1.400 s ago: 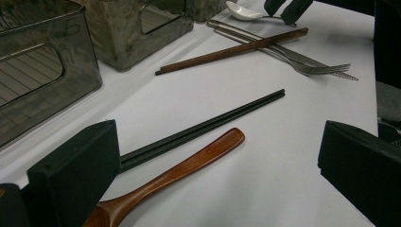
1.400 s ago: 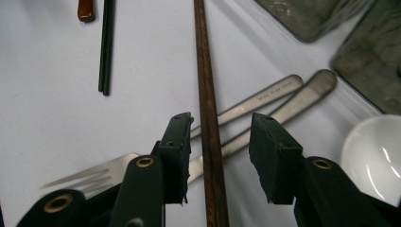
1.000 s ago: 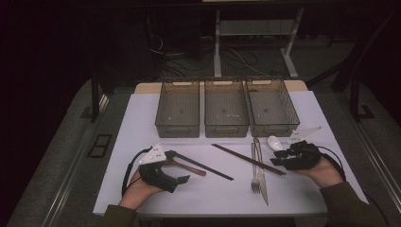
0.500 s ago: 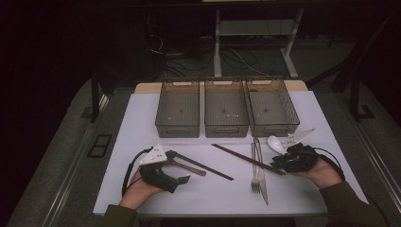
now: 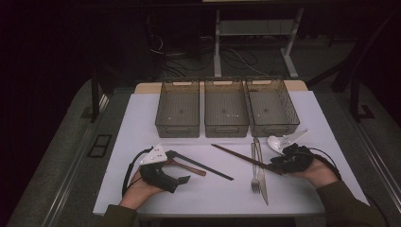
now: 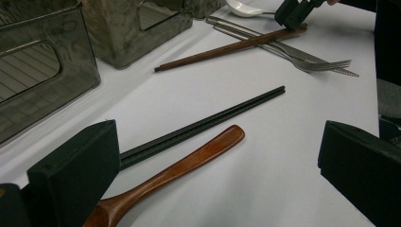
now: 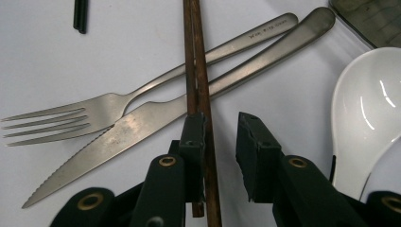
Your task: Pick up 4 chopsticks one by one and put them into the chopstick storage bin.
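Table [image 5: 142, 189] white-covered; room dark, cables [image 5: 189, 56] behind.

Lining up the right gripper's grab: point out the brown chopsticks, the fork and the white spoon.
brown chopsticks [image 7: 196, 56], right gripper view, on the shafts above the jaws.
fork [image 7: 101, 108], right gripper view, at the tines' base.
white spoon [image 7: 364, 118], right gripper view, in the bowl.

Chopsticks [image 7: 197, 71] across fork [image 7: 142, 97] and knife [image 7: 156, 116], seemingly touching.
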`<move>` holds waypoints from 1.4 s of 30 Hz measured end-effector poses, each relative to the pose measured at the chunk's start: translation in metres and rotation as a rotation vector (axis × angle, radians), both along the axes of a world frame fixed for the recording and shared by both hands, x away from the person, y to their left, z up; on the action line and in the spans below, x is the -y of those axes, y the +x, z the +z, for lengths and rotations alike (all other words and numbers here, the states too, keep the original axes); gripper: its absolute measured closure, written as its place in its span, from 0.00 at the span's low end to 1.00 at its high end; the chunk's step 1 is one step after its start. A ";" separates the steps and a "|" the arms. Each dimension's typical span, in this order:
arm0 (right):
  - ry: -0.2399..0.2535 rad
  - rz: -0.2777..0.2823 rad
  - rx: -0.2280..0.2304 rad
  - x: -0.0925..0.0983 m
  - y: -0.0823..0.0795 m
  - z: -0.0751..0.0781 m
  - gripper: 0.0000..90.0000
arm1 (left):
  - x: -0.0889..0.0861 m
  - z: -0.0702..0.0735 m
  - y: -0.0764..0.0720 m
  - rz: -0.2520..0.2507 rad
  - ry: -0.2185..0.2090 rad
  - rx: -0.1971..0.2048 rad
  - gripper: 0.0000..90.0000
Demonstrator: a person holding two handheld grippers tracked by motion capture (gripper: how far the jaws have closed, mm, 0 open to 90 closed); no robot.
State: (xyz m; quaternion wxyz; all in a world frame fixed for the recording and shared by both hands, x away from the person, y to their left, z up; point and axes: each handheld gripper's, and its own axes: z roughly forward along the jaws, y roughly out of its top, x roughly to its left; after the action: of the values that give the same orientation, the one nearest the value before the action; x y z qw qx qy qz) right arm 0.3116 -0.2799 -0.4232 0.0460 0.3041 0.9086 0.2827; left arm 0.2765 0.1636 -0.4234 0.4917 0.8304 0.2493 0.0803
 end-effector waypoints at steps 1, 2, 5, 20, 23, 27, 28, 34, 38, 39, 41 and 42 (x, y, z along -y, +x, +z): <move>-0.002 0.002 0.001 0.000 0.000 0.000 0.80 | 0.000 0.000 0.000 0.001 0.000 0.000 0.00; -0.003 0.000 0.004 0.000 0.001 -0.001 0.80 | 0.000 0.000 0.000 0.000 0.000 -0.001 0.00; -0.004 0.000 0.000 -0.001 0.002 -0.001 0.80 | 0.000 0.000 0.000 0.001 -0.001 0.000 0.00; -0.128 0.097 -0.051 -0.013 0.016 0.001 0.81 | 0.001 0.000 0.001 0.001 -0.004 0.001 0.00; -0.142 0.106 -0.064 -0.016 0.018 0.001 0.81 | 0.001 0.000 0.001 0.001 -0.002 0.000 0.00; -0.172 0.131 -0.080 -0.024 0.023 0.002 0.82 | 0.001 0.000 0.001 0.001 -0.004 0.001 0.00; -0.172 0.131 -0.080 -0.024 0.023 0.002 0.82 | 0.001 0.000 0.001 0.000 -0.004 0.001 0.00; -0.214 0.149 -0.107 -0.033 0.028 0.003 0.86 | 0.001 0.000 0.001 -0.001 -0.004 0.002 0.00; -0.220 0.150 -0.116 -0.034 0.029 0.002 0.87 | 0.001 0.000 0.001 -0.001 -0.004 0.001 0.00; -0.223 0.149 -0.118 -0.034 0.029 0.002 0.87 | 0.001 0.000 0.001 -0.002 -0.004 0.002 0.00; -0.227 0.149 -0.116 -0.034 0.030 0.001 0.89 | 0.001 0.000 0.001 -0.002 -0.004 0.002 0.00; -0.226 0.151 -0.117 -0.034 0.030 0.001 0.89 | 0.001 0.000 0.001 -0.004 -0.004 0.002 0.00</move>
State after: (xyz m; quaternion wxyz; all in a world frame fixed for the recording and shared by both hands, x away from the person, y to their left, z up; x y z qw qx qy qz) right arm 0.3413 -0.2459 -0.4219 0.0054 0.2438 0.9560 0.1631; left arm 0.2773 0.1625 -0.4236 0.4937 0.8298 0.2475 0.0798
